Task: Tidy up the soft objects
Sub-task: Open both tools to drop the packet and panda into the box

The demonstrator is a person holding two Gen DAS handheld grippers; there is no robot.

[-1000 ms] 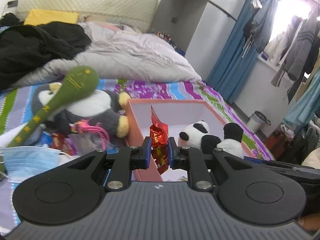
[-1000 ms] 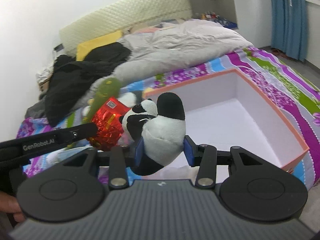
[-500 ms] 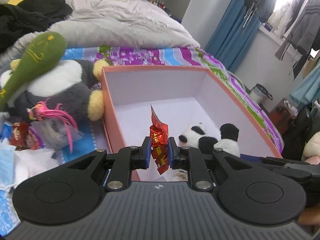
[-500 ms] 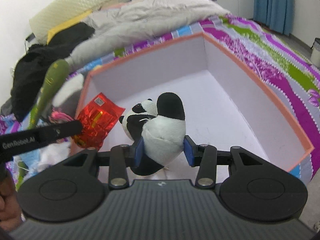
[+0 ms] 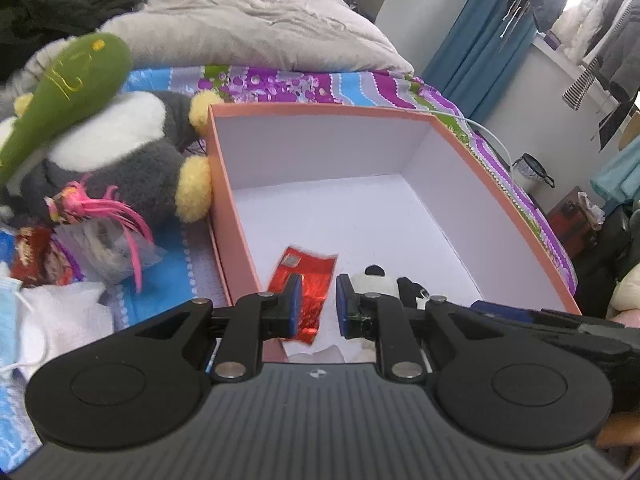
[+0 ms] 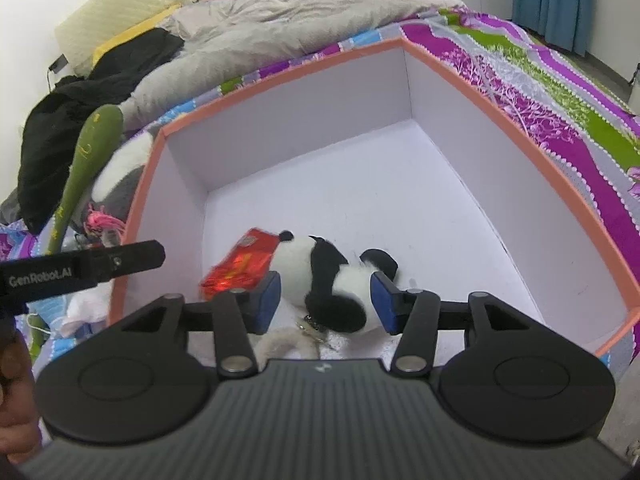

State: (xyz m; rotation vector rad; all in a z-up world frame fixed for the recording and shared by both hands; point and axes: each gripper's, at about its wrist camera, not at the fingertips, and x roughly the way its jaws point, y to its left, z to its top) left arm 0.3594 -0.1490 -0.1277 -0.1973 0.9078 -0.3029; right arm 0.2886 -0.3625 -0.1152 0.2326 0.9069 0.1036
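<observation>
An orange box with a white inside [image 5: 460,208] [image 6: 520,128] stands on the bed. A red foil packet [image 5: 306,290] [image 6: 240,266] and a small panda plush [image 6: 332,276] [image 5: 374,278] are inside it at the near end, both blurred. My left gripper [image 5: 316,304] is open above the packet and holds nothing. My right gripper [image 6: 325,300] is open with the panda between and below its fingers, apart from the pads.
Left of the box lie a large grey and white plush [image 5: 112,164], a green plush club [image 5: 64,88] [image 6: 86,168], a bag with pink strands [image 5: 104,224], a face mask and white cloth [image 5: 60,320]. A grey duvet and black clothes lie behind.
Both grippers opened. The red packet dropped out of the left one and the panda out of the right one, into the box. Both grippers moved closer over the box.
</observation>
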